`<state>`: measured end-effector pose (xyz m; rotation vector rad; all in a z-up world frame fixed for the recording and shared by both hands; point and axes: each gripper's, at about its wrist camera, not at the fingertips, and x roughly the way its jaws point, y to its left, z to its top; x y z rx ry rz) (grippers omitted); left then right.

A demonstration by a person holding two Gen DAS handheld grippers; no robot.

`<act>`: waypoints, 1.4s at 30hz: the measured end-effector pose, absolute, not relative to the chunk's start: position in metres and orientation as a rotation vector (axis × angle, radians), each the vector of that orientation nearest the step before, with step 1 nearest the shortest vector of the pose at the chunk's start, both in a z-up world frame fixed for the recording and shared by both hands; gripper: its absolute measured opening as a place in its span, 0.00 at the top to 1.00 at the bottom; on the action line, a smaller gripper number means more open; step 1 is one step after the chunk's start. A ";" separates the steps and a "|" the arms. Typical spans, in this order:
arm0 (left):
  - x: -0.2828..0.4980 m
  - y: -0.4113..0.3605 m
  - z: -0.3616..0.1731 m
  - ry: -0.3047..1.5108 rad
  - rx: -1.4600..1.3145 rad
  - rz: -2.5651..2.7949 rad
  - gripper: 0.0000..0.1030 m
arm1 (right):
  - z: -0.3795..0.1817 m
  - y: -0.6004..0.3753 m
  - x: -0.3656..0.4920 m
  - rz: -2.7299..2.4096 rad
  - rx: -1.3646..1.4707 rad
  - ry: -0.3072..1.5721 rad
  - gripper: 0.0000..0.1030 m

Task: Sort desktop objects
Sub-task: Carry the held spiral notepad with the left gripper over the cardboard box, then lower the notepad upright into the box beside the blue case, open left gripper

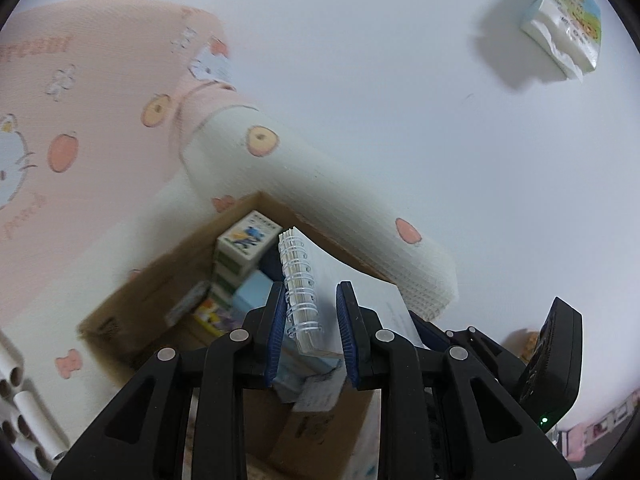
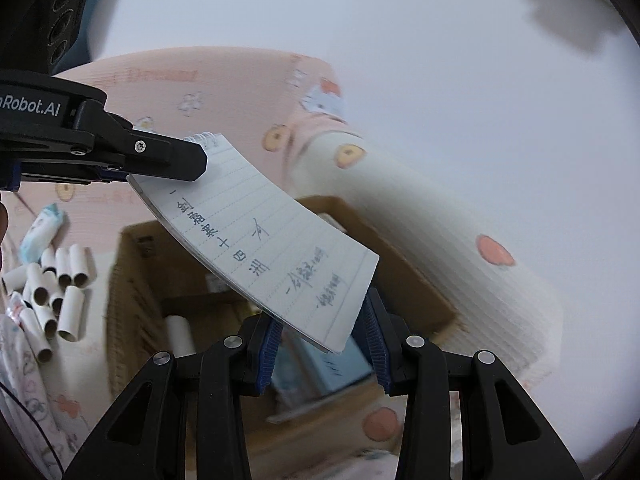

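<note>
- Hanging in mid-air over the cardboard box (image 2: 404,280), the spiral notepad (image 2: 256,248) is carried by both grippers at once, its lined, handwritten page facing up.
- Left gripper (image 1: 312,320) is nearly closed, blue pads (image 1: 276,332) pinching the notepad at its wire-bound end; in the right wrist view the same gripper (image 2: 196,164) reaches in from the left, clamped flat across that top edge.
- Right gripper (image 2: 324,340) is closed about as far as it goes, pads (image 2: 376,336) squeezing the near, unbound corner of the pad.
- Below the pad, the box sits on a pink-and-cream cartoon-print mat (image 1: 100,112), and it already holds a stack of small card boxes (image 1: 240,252) and some pale blue packs (image 1: 252,296).
- Left of the box, a heap of white cardboard tubes (image 2: 52,292) lies on the mat; one more tube (image 2: 180,336) rests inside the box.
- Far right on the white surface (image 1: 400,80), a tissue pack (image 1: 560,28) sits well apart.
</note>
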<state>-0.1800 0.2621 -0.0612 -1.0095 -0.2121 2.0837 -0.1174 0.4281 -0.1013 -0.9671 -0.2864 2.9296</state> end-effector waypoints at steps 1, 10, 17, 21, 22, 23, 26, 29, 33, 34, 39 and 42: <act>-0.182 0.266 -0.063 -0.217 -1.018 2.076 0.72 | -0.101 0.432 -0.119 2.928 -0.975 -0.279 0.64; -0.216 0.301 -0.090 -0.232 -1.156 1.958 0.73 | -0.118 0.461 -0.143 2.886 -1.098 -0.230 0.64; -0.259 0.317 -0.127 -0.358 -1.331 1.867 0.72 | -0.130 0.462 -0.165 2.797 -1.183 -0.376 0.64; -0.271 0.327 -0.135 -0.359 -1.334 1.844 0.72 | -0.137 0.467 -0.178 2.773 -1.254 -0.330 0.64; -0.274 0.331 -0.138 -0.358 -1.345 1.835 0.72 | -0.139 0.469 -0.182 2.765 -1.277 -0.321 0.64; -0.277 0.335 -0.141 -0.357 -1.353 1.824 0.72 | -0.142 0.471 -0.186 2.746 -1.303 -0.314 0.64; -0.288 0.347 -0.151 -0.352 -1.366 1.795 0.72 | -0.148 0.474 -0.194 2.692 -1.347 -0.320 0.64; -0.299 0.357 -0.163 -0.347 -1.408 1.779 0.73 | -0.152 0.476 -0.201 2.658 -1.410 -0.316 0.64; -0.312 0.364 -0.180 -0.359 -1.473 1.792 0.74 | -0.160 0.478 -0.210 2.635 -1.553 -0.288 0.64; -0.313 0.364 -0.182 -0.366 -1.478 1.791 0.74 | -0.161 0.478 -0.212 2.631 -1.580 -0.286 0.64; -0.318 0.368 -0.186 -0.375 -1.481 1.793 0.74 | -0.163 0.472 -0.211 2.611 -1.615 -0.378 0.63; -0.318 0.375 -0.186 -0.357 -1.472 1.800 0.74 | -0.163 0.471 -0.209 2.601 -1.646 -0.417 0.62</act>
